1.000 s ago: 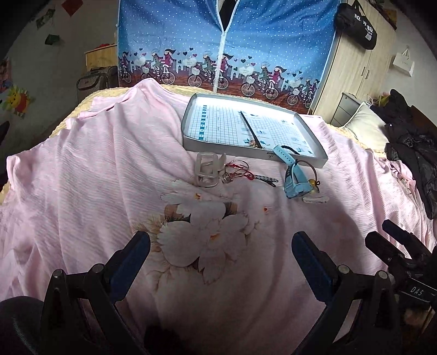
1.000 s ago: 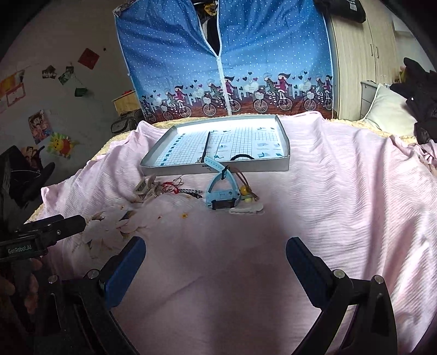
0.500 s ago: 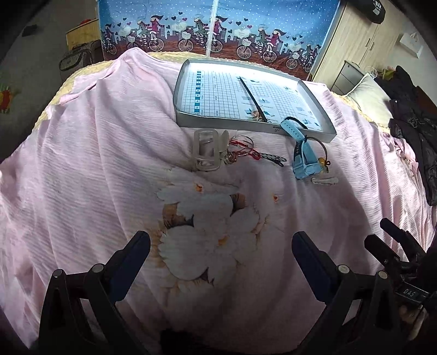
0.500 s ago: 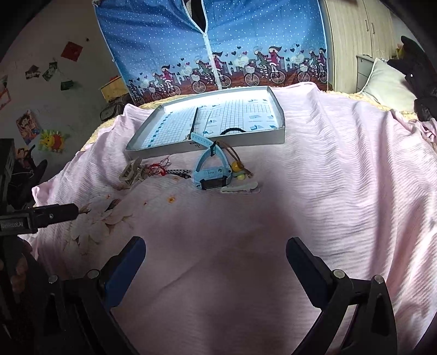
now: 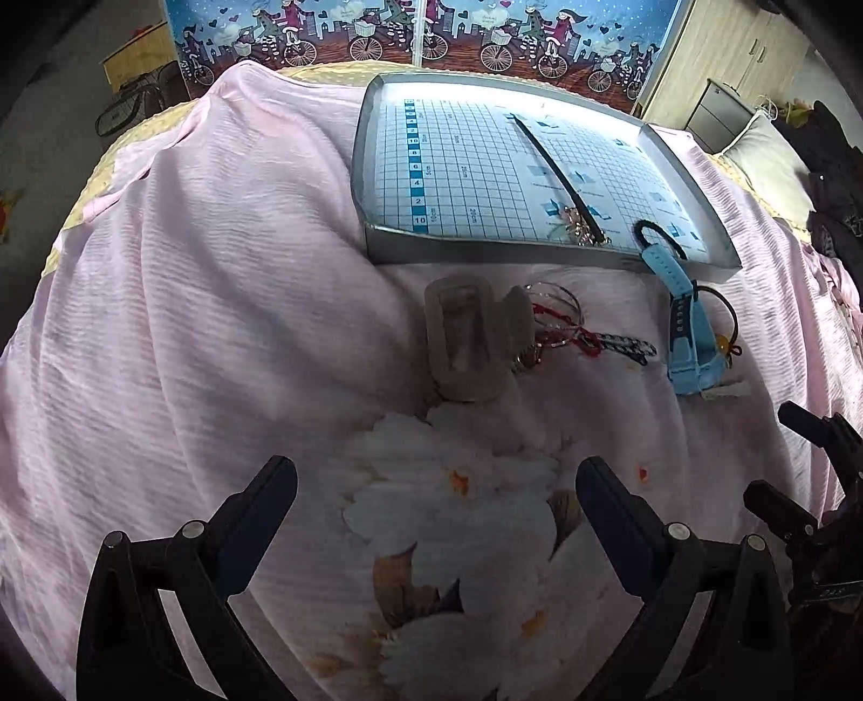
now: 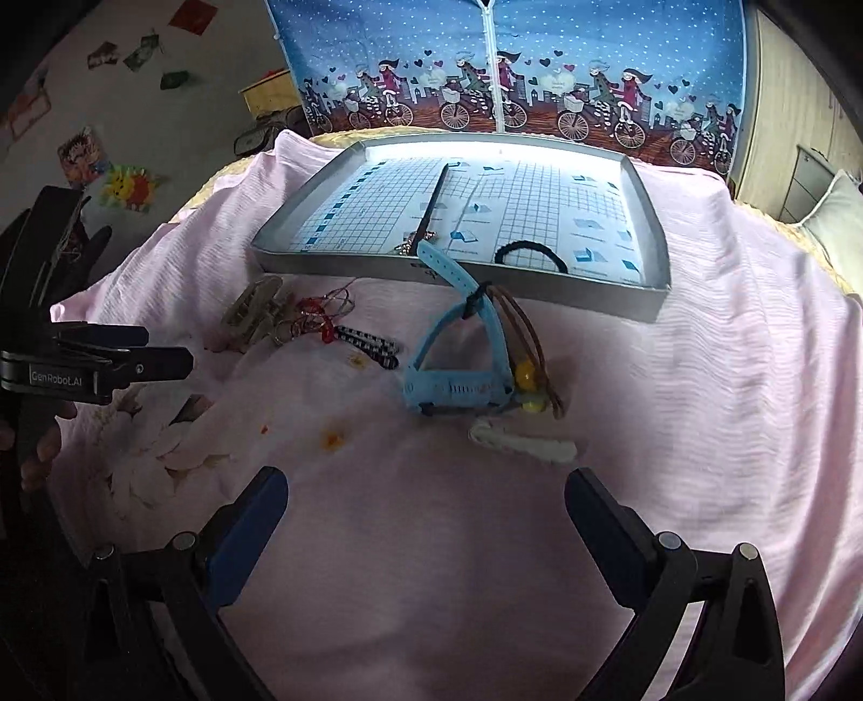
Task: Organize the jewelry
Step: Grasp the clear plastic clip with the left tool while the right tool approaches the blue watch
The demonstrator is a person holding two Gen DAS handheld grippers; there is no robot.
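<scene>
A grey tray (image 5: 485, 252) (image 6: 539, 277) with a grid sheet lies on the pink bedspread; a black strap and a black hair tie (image 6: 531, 253) rest in it. In front of it lie a translucent hair claw (image 5: 464, 345) (image 6: 253, 315), red cord with thin bangles (image 5: 561, 323) (image 6: 318, 318), a black-and-white braided piece (image 6: 369, 345), a blue watch (image 5: 690, 339) (image 6: 464, 356), a brown tie with yellow beads (image 6: 531, 377) and a white clip (image 6: 523, 442). My left gripper (image 5: 437, 501) is open just short of the claw. My right gripper (image 6: 426, 507) is open below the watch and clip.
A blue fabric wardrobe (image 6: 512, 64) stands behind the bed. Wooden cupboards (image 5: 728, 48) and a pillow (image 5: 766, 162) are at the right, dark clothes (image 5: 836, 162) beyond. The left gripper's body (image 6: 81, 366) shows at the right wrist view's left edge.
Both grippers have moved forward and lower toward the jewelry, which now looks larger and nearer. Both stayed open. Nothing on the bed has moved.
</scene>
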